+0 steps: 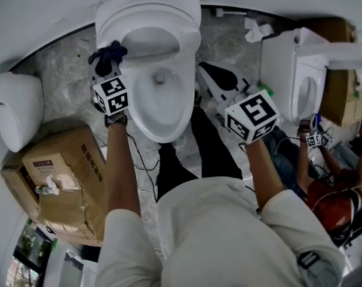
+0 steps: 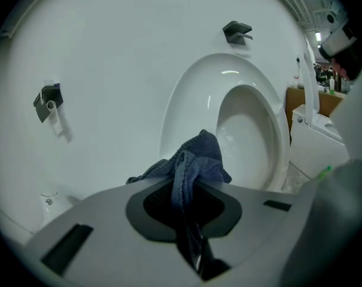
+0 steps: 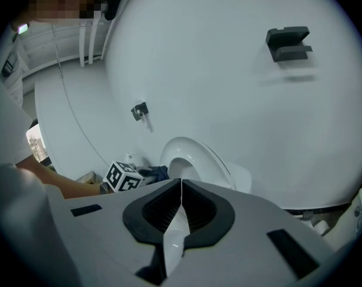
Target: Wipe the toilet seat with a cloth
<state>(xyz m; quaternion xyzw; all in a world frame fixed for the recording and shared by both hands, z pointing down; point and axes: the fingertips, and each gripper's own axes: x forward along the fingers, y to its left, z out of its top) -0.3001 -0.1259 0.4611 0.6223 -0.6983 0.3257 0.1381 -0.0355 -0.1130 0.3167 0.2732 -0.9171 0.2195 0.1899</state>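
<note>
Standing over a toilet, a person holds the left claw point(image 2: 190, 187) clamped on a bunched dark blue terry cloth point(image 2: 196, 160). The cloth sits at the left edge of the raised white oval plastic toilet seat point(image 1: 190, 28), above the white ceramic bowl point(image 1: 160, 100); no view settles whether it touches the ring. The right claw point(image 3: 180, 187), its jaws pressed together on nothing, hangs well apart to the right of the bowl. The wipe itself looks barely begun. Done well, it would call for a firm clamp and a broad fold of cloth laid flat on the ring rather than the knotted tip. The stroke should then follow the ring's curve in one steady sweep from the hinge end round the front. Pressure should stay light, since an upright seat is likely to rock on its hinge if shoved. The seat is smooth, glossy and rounded, so the cloth should slide easily but may skate off the edge. A plain white wall point(image 2: 109, 58) with a small dark bracket point(image 2: 236, 31) curves behind it. On the grey marbled floor point(image 1: 61, 70) sit a battered brown cardboard box point(image 1: 61, 178) to the left and a second white toilet point(image 1: 300, 82) to the right. A second person point(image 1: 330, 199) works beside that toilet.
</note>
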